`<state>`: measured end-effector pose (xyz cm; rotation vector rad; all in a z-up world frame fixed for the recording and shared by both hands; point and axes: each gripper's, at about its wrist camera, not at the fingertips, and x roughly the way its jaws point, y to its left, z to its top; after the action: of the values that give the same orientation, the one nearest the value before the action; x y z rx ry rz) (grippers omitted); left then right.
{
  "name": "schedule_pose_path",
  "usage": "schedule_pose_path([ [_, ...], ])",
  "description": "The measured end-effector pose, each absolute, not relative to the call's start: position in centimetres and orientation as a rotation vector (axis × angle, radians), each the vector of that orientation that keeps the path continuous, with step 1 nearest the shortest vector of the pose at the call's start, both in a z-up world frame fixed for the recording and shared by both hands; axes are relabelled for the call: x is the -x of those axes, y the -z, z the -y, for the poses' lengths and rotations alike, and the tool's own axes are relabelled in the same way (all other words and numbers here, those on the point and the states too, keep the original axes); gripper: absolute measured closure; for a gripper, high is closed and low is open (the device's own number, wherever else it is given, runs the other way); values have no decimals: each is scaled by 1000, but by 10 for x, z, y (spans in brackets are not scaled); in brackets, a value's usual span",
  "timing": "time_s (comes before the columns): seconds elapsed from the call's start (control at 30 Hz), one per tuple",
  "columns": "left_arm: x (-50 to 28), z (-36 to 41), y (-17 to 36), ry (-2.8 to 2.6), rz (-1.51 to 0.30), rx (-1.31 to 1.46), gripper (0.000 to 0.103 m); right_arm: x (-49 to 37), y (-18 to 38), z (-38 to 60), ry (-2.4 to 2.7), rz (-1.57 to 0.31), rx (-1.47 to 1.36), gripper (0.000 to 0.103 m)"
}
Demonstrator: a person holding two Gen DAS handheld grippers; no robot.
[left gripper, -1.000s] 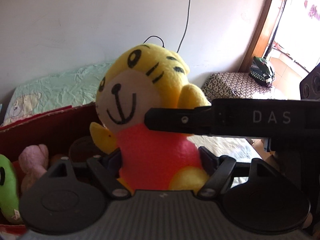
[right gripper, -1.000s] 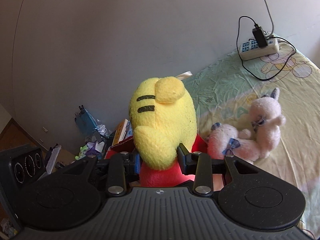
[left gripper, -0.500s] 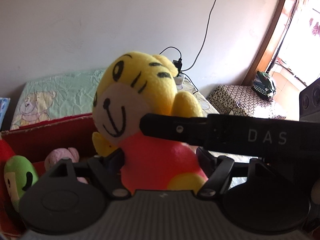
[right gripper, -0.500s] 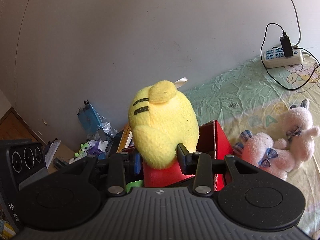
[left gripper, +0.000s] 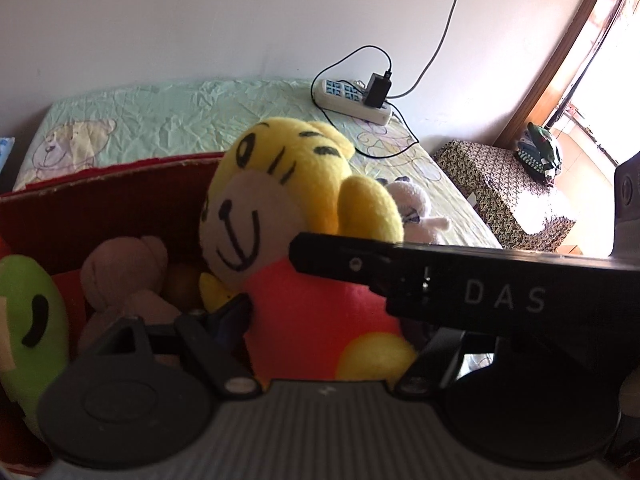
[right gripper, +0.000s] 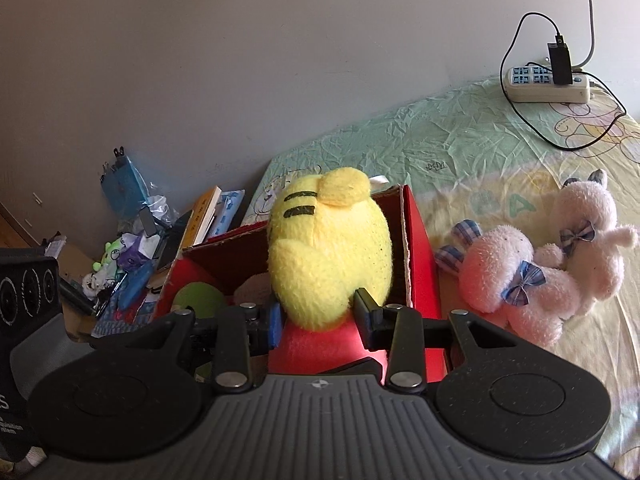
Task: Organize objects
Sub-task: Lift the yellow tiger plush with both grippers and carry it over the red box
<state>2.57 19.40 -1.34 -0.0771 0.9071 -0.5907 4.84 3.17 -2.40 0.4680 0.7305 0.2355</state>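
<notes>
A yellow tiger plush (left gripper: 280, 200) with a red body hangs over the open red box (left gripper: 120, 184), held from two sides. My left gripper (left gripper: 328, 320) is shut on its red belly; only the left finger shows, since the right gripper's black finger crosses in front. Seen from behind, the plush's yellow head (right gripper: 328, 252) rises above my right gripper (right gripper: 320, 320), whose pads pinch its neck. The red box (right gripper: 420, 248) sits on the bed, directly under the plush. A green plush (left gripper: 32, 320) and a brownish plush (left gripper: 124, 272) lie inside.
Two pink bunnies (right gripper: 520, 280) lie on the green sheet right of the box. A power strip (right gripper: 548, 84) with cables rests by the wall. Books and clutter (right gripper: 200, 216) are piled left of the bed, near a speaker (right gripper: 28, 292). A patterned stool (left gripper: 504, 192) stands beyond the bed.
Both grippers carried the tiger plush across and down, so it now hangs over the red box. The box's inside and the power strip have come into view.
</notes>
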Motion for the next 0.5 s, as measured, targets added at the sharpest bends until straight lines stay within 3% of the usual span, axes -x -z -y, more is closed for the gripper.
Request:
schedule_pose_path([
  [0.5,-45,-189,39,584,-978,49,28,-65,43,-41,-177,-777,-417,65],
])
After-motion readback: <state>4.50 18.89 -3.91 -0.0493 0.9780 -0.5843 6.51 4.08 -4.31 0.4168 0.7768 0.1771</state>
